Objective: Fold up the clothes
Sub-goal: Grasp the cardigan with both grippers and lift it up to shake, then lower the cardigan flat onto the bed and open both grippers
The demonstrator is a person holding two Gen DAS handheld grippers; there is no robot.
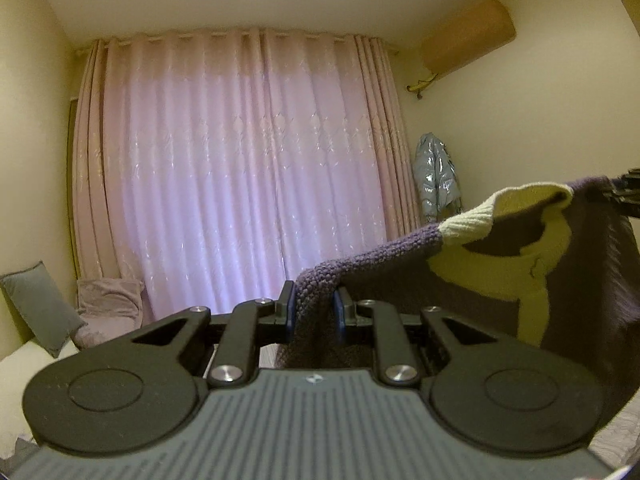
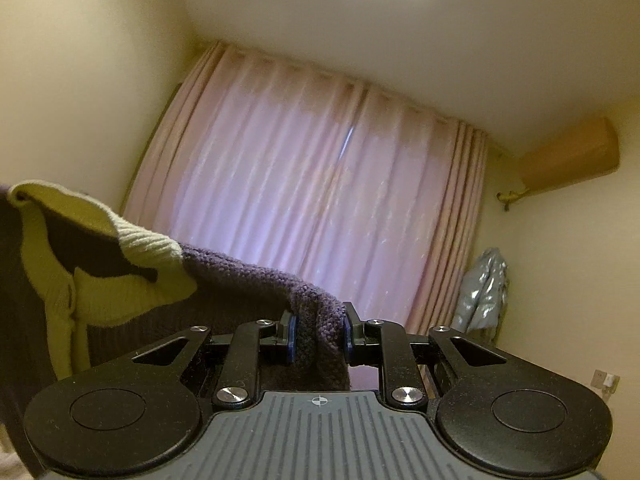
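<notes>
both grippers, left gripper [image 1: 314, 308] and right gripper [image 2: 318, 334], pinch the sweater [image 1: 460, 280] stretched level between them.

Left gripper [image 1: 314, 306]: black linkage arms, silver screws, blue finger pads [image 1: 291, 312], two round black discs, grey ribbed housing bearing a small crosshair mark. Right gripper [image 2: 318, 338]: identical build, same colours and marking.

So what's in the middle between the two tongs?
The purple knit sweater stretches between the left tongs and right tongs, its cream collar in the middle; both wrist views show it.
</notes>
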